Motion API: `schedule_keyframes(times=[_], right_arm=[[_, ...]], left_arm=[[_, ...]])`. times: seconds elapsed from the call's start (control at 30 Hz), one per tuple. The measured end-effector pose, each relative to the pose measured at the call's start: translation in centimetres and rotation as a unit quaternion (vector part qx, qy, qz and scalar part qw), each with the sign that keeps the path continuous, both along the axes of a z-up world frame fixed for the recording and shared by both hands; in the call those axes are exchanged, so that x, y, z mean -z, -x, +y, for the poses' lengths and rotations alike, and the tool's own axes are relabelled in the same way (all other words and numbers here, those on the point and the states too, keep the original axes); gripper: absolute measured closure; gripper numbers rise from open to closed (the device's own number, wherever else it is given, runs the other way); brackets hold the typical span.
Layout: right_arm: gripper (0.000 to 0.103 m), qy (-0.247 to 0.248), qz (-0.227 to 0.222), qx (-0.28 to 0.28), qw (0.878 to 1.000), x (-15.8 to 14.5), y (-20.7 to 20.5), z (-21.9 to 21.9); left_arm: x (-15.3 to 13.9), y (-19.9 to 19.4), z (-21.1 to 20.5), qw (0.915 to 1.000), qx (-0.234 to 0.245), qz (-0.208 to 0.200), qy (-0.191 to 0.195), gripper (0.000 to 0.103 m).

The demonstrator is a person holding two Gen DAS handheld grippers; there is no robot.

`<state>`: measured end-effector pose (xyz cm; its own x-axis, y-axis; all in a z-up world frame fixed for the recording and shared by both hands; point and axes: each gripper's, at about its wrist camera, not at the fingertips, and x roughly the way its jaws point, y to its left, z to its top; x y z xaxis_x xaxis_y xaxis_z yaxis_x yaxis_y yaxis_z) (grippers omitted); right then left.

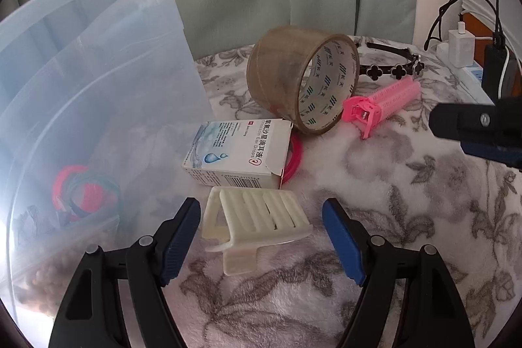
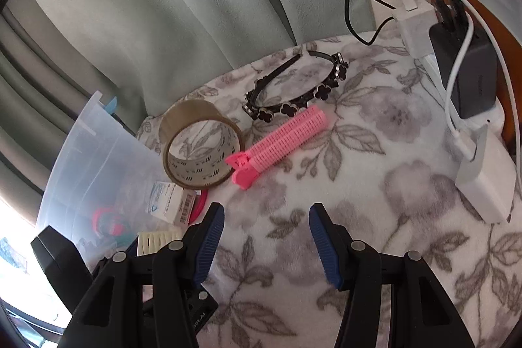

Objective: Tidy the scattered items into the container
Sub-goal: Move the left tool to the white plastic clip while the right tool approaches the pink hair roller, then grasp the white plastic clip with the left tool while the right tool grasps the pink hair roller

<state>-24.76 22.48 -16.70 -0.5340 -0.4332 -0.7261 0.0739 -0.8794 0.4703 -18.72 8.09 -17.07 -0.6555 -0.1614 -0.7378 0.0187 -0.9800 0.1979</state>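
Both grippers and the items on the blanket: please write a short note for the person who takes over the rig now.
Left gripper: open, holding nothing, jaws on either side of the cream plastic clip.
Right gripper: open, empty, over bare blanket.
Container: clear plastic, on the left; some red and green bands show through its wall.
Still outside: the cream clip, ear drops box lying on a pink ring, tape roll, pink hair roller clip, black flower headband.
Left to do: probably grasp the clip first, then the other five.
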Motion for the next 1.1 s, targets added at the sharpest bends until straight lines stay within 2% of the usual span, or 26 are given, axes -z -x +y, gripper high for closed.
schedule_keyframes(times=[0.27,0.47,0.7,0.83,1.1], right_arm=[[0.045,0.015,-0.023,0.038,0.999,0.9,4.6,0.0],[0.045,0.000,-0.050,0.062,0.997,1.9,7.3,-0.7],[0.044,-0.065,-0.064,0.057,0.994,2.1,9.0,-2.8],[0.046,-0.083,-0.064,0.049,0.993,2.4,8.8,-3.0],[0.054,-0.030,-0.075,0.041,0.996,2.3,7.1,-1.2]], left_arm=[[0.2,0.3,-0.7,0.9999,-0.001,-0.006,-0.013,0.025],[0.1,-0.1,-0.9,0.9997,0.001,-0.003,-0.023,0.025],[0.1,-0.4,-1.2,0.9996,0.000,-0.001,-0.028,0.025],[0.0,-0.6,-1.3,0.9995,0.001,-0.001,-0.032,0.026],[-0.3,-1.2,-1.7,0.9989,-0.002,0.001,-0.047,0.029]])
